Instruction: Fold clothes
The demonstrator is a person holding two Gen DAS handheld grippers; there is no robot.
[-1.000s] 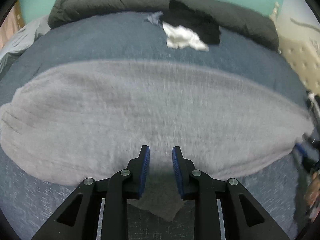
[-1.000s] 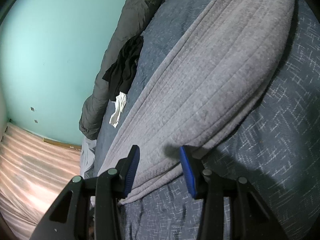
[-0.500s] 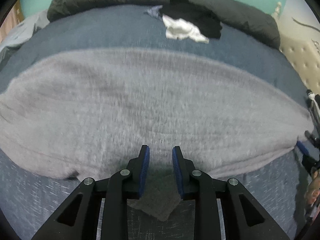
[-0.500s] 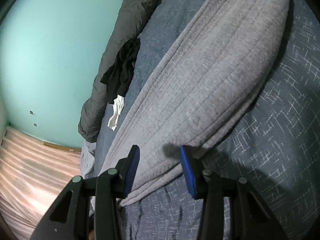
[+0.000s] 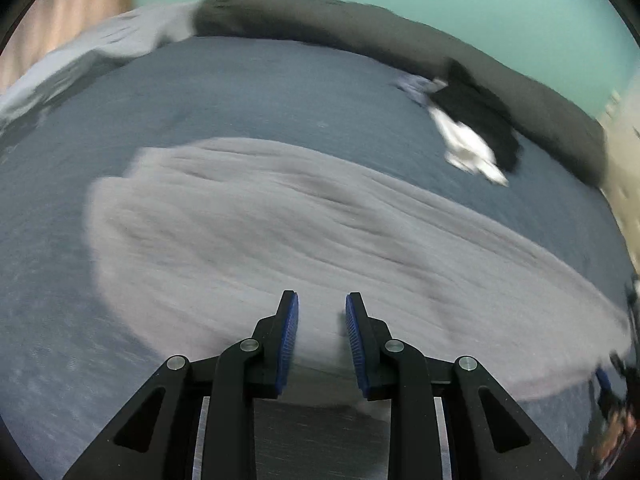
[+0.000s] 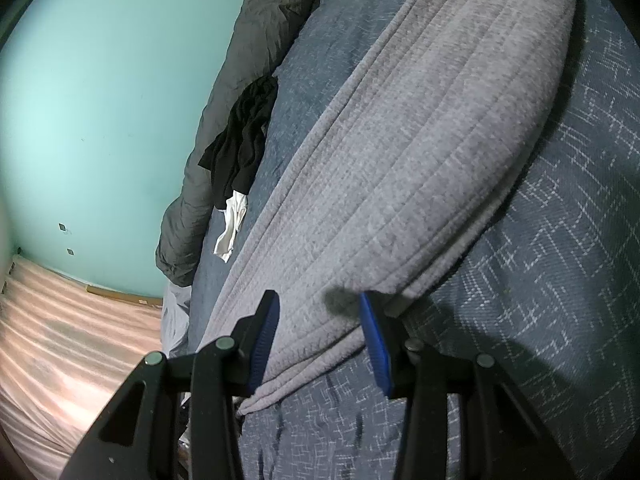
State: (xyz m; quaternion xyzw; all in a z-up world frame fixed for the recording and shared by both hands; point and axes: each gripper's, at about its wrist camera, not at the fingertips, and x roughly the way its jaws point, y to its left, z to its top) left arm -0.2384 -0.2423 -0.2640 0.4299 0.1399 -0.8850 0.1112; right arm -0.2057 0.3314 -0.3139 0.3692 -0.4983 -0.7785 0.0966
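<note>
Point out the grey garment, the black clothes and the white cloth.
grey garment (image 6: 420,168): right wrist view, middle of its ribbed top.
black clothes (image 6: 244,148): right wrist view, centre of the pile.
white cloth (image 5: 466,142): left wrist view, its middle.

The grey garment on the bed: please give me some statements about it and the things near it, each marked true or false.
1. The grey garment lies on a blue bedcover. True.
2. A black cloth lies on the garment. False: it lies apart, near the dark duvet.
3. A white cloth lies beside the black cloth. True.
4. The wall is red. False: it is pale green.
5. The garment has a flower print. False: it is plain grey with ribs.
</note>
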